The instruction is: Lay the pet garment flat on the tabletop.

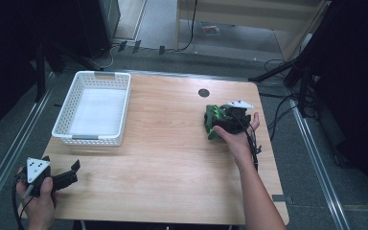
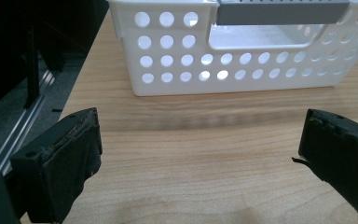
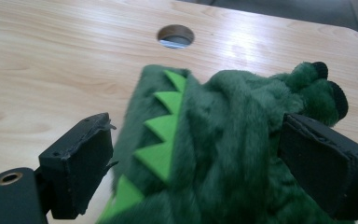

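Right gripper view: right gripper (image 3: 193, 158) straddles the plush (image 3: 223, 154), jaws wide for a grasp. Left gripper (image 2: 200, 154) waits wide beside the basket (image 2: 242, 70).

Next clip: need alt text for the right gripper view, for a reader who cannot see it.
A dark green plush toy with a row of bright green felt spikes lies on a wooden table, between the open black jaws of the right gripper. A round hole in the tabletop sits behind the toy.
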Available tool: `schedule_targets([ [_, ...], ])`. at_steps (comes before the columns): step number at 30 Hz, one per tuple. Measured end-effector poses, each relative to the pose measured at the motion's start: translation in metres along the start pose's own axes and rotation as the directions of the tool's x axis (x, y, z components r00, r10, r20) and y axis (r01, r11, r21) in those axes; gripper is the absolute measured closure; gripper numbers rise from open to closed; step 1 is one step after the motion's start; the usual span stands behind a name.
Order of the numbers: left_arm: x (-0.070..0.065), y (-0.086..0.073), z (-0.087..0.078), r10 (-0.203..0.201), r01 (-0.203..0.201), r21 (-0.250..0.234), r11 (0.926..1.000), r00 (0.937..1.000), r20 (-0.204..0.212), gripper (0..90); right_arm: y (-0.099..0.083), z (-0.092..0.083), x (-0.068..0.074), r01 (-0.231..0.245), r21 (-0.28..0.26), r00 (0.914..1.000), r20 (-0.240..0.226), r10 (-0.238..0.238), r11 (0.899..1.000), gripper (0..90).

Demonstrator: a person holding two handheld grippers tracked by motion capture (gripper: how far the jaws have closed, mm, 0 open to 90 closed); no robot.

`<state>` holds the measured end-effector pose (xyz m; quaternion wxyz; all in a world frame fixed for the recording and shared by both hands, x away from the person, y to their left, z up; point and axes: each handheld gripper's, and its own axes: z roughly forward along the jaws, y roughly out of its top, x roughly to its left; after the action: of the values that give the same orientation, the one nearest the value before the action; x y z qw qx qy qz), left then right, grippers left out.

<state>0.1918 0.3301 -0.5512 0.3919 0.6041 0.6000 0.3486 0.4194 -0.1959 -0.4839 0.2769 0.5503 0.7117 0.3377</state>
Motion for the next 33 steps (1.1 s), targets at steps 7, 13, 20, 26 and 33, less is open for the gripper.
schedule_targets([
  [7,0.000,0.000,0.000,0.000,0.000,0.001,1.0000,1.0000,0.008,0.0,-0.003,0.036,0.000,-0.011,0.140,0.9998,0.020,0.009,0.990,0.0],
  [13,0.000,0.000,0.000,-0.003,0.003,-0.001,1.0000,1.0000,0.007,0.0,-0.020,0.053,-0.005,-0.043,0.218,0.9990,-0.003,0.045,0.975,19.0],
  [20,0.001,0.000,-0.001,0.001,-0.001,-0.001,1.0000,1.0000,0.002,0.0,-0.022,0.037,-0.016,-0.045,0.123,0.9986,-0.023,0.048,0.991,73.1],
  [26,0.002,0.002,-0.005,-0.017,0.017,-0.022,0.9996,0.9999,-0.004,0.0,-0.018,0.002,-0.016,-0.009,-0.014,0.9980,-0.062,0.009,1.000,75.8],
  [33,-0.008,0.010,-0.013,0.018,-0.018,-0.050,0.9986,0.9998,0.002,0.0,-0.006,-0.053,-0.008,0.014,-0.141,0.9909,-0.130,-0.032,0.990,75.6],
])
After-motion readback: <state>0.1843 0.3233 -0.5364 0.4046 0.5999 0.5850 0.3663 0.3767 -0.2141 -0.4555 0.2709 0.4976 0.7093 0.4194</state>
